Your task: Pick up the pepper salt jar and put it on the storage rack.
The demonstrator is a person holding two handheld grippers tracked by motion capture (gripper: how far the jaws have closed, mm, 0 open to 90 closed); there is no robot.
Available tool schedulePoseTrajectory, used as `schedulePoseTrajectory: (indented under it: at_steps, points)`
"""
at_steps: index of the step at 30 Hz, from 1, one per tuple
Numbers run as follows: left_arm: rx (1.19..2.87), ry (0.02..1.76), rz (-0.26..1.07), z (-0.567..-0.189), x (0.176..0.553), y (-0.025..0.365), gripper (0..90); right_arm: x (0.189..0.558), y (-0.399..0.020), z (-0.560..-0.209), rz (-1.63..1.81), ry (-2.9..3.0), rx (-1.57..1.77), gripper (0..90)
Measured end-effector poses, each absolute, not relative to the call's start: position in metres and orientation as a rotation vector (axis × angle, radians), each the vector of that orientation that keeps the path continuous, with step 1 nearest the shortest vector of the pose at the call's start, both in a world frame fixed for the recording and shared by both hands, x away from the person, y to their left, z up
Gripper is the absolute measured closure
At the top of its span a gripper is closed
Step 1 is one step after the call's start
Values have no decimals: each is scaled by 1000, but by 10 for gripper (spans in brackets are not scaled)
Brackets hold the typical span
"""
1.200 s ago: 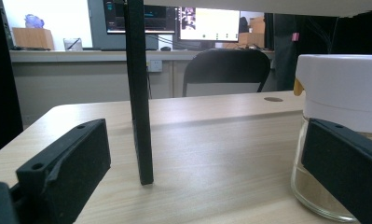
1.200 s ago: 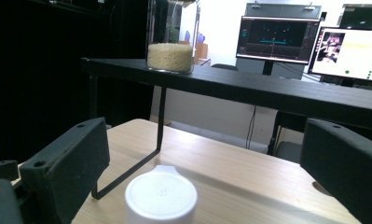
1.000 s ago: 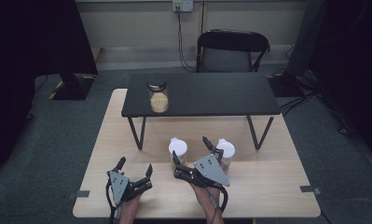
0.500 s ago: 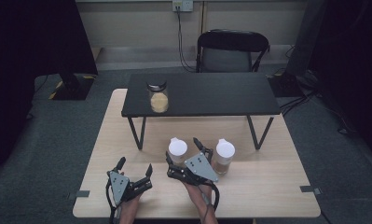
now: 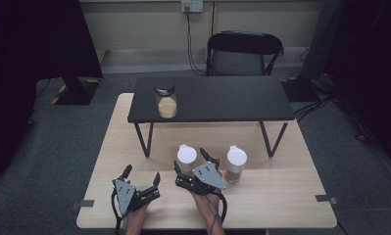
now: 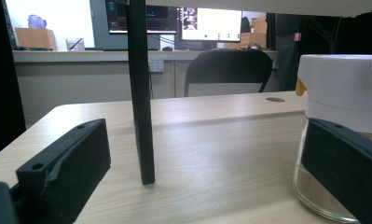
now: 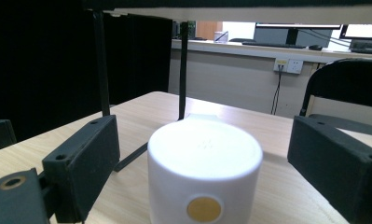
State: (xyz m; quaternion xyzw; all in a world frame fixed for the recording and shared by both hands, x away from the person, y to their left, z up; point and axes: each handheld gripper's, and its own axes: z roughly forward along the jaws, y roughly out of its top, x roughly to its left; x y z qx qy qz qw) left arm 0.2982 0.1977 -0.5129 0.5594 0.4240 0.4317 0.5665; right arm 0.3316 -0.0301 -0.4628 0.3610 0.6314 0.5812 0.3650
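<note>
Two white-lidded jars stand on the wooden table [image 5: 281,196] in front of the low black table [image 5: 222,98], and the left jar [image 5: 186,157] sits between the spread jaws of the right gripper [image 5: 189,159], pads clear of it on both sides. Compared with a second ago, that gripper is lower, around the jar, its jaws having just been closing. The left gripper [image 5: 142,172] rests nearby, jaws apart.

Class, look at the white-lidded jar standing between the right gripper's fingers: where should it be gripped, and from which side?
Probably the white lid of the jar, approached level from the person's side. The jar stands upright, the lid's wall is round and straight, and the right gripper already has one finger on either side, not yet touching.
</note>
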Motion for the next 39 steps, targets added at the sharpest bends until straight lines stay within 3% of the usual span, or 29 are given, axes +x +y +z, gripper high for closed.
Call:
schedulePoseTrajectory:
  at_steps: [34, 39]
  points:
    - [1313, 1001, 1019, -513, 298, 198, 15, 348, -32, -492, 1515, 1697, 1006, 214]
    - [1313, 1001, 1019, -513, 298, 198, 15, 348, -31, -493, 1506, 1713, 992, 269]
